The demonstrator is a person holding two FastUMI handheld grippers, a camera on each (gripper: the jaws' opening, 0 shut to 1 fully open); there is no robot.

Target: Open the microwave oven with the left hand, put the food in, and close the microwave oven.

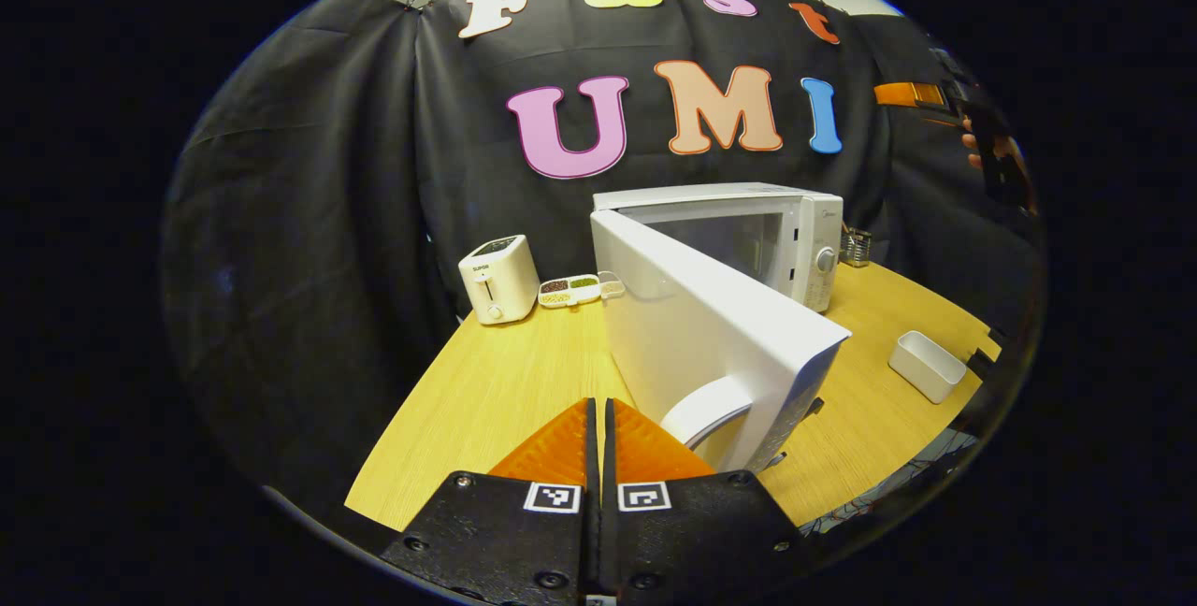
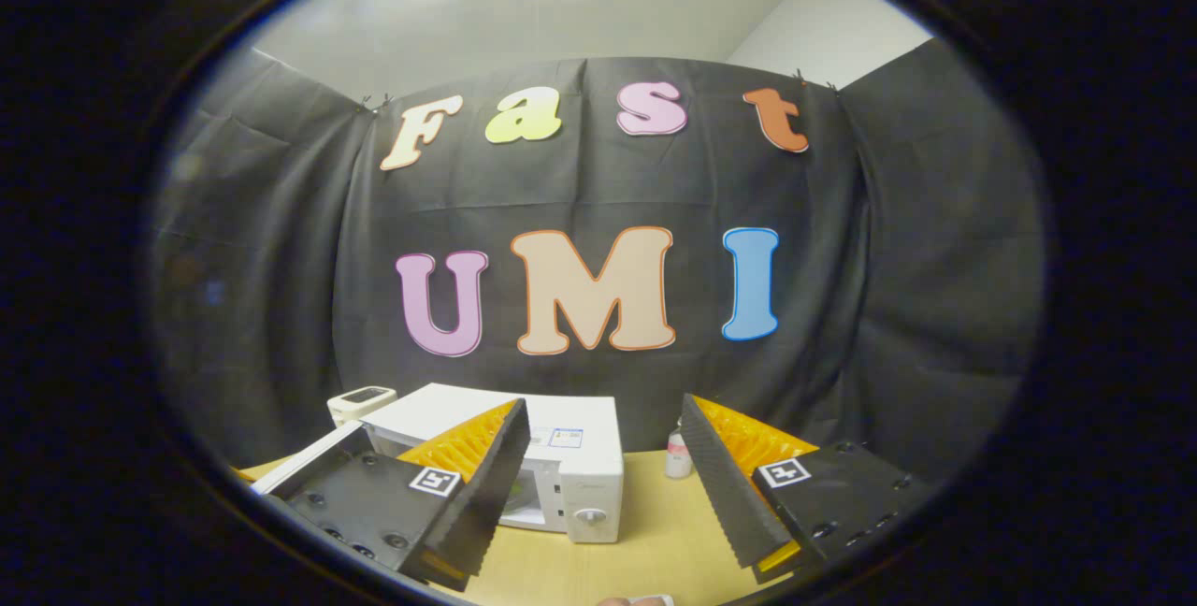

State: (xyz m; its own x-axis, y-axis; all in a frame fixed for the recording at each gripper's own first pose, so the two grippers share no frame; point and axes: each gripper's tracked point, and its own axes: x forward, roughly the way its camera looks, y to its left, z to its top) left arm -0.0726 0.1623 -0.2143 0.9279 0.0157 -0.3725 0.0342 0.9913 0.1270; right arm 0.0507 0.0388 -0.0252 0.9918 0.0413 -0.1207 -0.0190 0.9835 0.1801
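The white box-shaped microwave oven (image 1: 748,241) stands at the wooden bench's (image 1: 505,382) far edge, door (image 1: 711,344) swung open for loading. Left tongs (image 1: 598,433) are closed, empty; right tongs (image 2: 603,475) gape wide, empty.

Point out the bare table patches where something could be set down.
Free: the table between toaster and open microwave door; also between microwave and white tray. Crowded: the back edge by the snack dish.

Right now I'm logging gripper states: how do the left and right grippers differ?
The left gripper has its fingers pressed together, empty, low beside the white microwave's open door. The right gripper is spread wide, raised above the wooden table. Both hold nothing.
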